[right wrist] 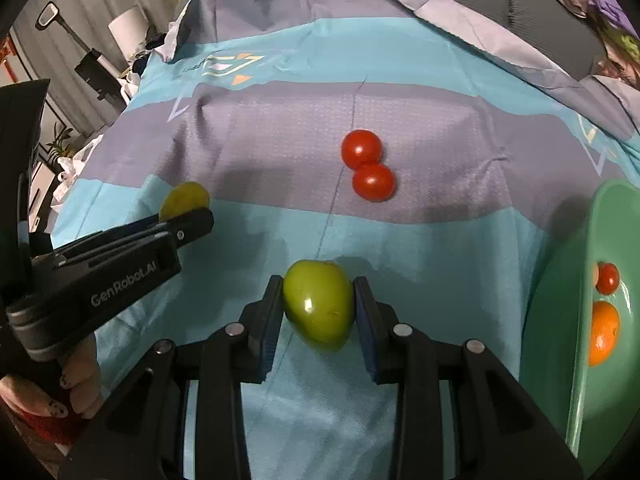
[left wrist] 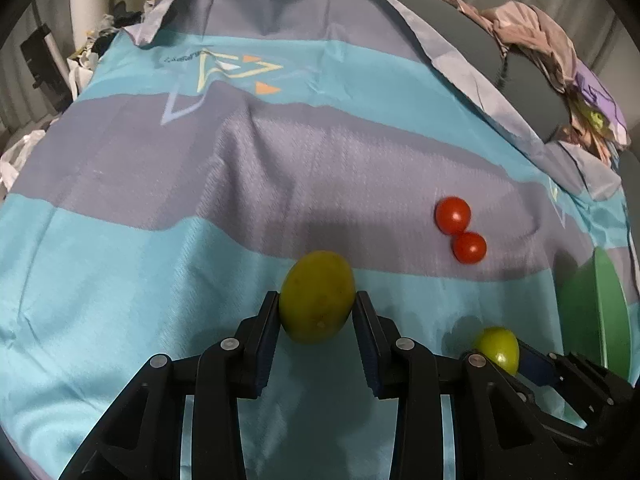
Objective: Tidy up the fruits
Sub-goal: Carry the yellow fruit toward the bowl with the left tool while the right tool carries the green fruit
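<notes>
Left hand-held gripper (left wrist: 316,316): closed on a yellow-green fruit (left wrist: 317,296), pinched between its pads.
Right hand-held gripper (right wrist: 318,308): closed on a green fruit (right wrist: 319,305).
Done: a small tomato (right wrist: 607,278) and an orange (right wrist: 604,332) are seen in the green bowl (right wrist: 560,320), right of that gripper.
Left: two red tomatoes (right wrist: 368,165), touching, ahead on the bed sheet (right wrist: 420,260); both held fruits are judged bound for the bowl.
</notes>
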